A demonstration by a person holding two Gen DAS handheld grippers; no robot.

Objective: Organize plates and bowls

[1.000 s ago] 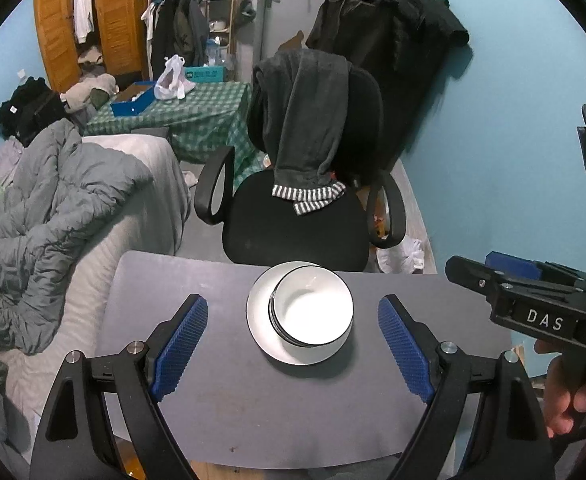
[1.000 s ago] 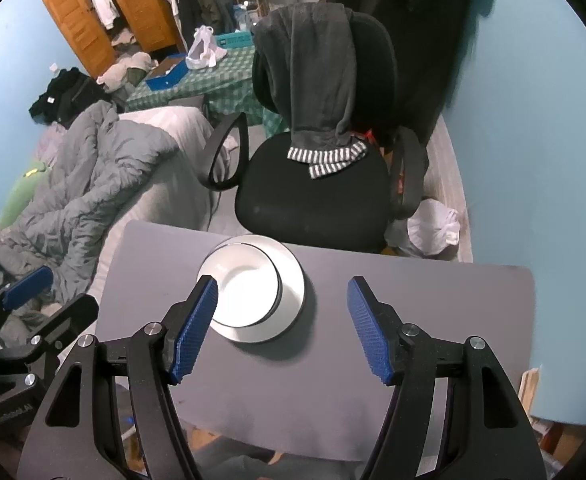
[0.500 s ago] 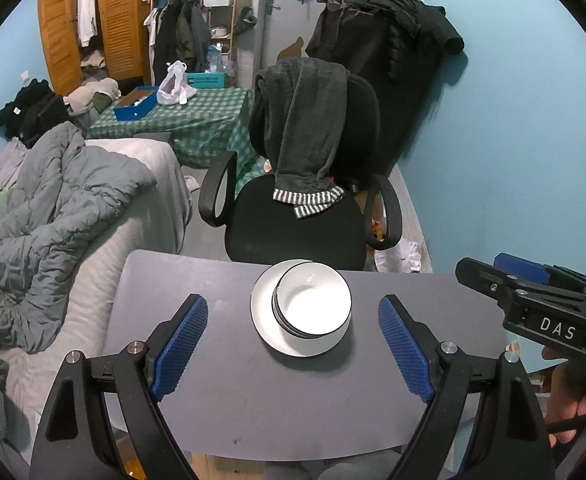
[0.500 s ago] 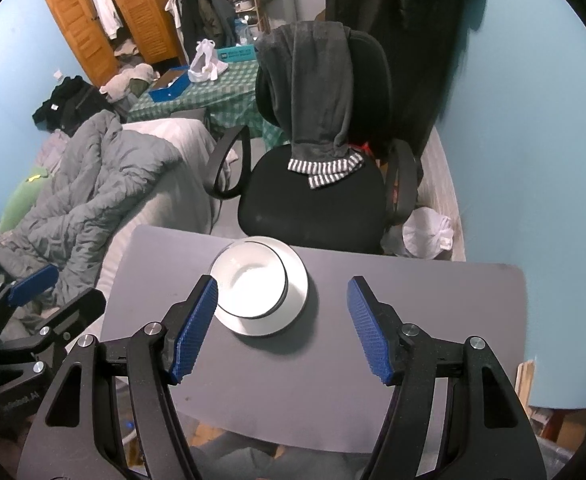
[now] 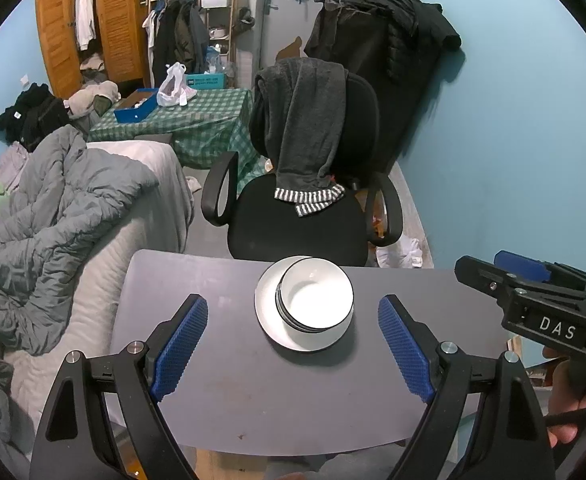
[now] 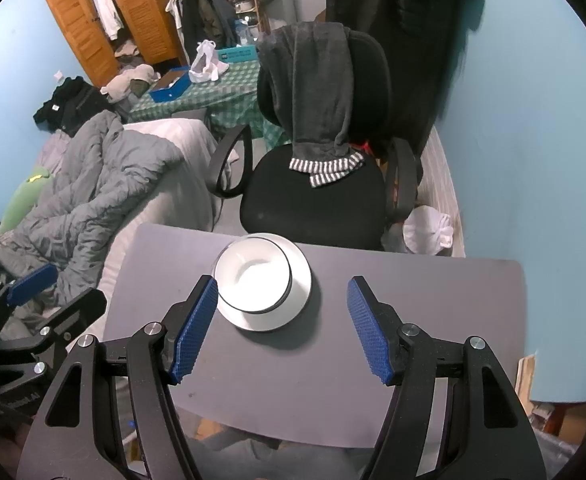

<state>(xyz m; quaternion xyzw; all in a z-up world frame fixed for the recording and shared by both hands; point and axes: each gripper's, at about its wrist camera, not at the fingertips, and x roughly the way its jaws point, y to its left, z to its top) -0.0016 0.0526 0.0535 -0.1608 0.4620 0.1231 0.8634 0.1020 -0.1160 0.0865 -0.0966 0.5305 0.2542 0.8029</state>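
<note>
A stack of white bowls with dark rims (image 5: pixel 314 300) sits on a white plate (image 5: pixel 271 322) at the far middle of the grey table (image 5: pixel 253 392). The same stack (image 6: pixel 253 282) and plate (image 6: pixel 299 300) show in the right wrist view. My left gripper (image 5: pixel 293 346) is open and empty, held above the table's near side. My right gripper (image 6: pixel 283 326) is open and empty too, just this side of the plate. Each gripper shows at the edge of the other's view.
A black office chair (image 5: pixel 305 216) draped with a dark garment stands right behind the table. A bed with a grey duvet (image 5: pixel 53 216) lies to the left. A blue wall (image 5: pixel 513 160) runs along the right. A green checked table (image 5: pixel 197 120) is farther back.
Both grippers have drawn back and up from the dishes, so the plate and bowls look smaller and farther. The dishes have not moved.
</note>
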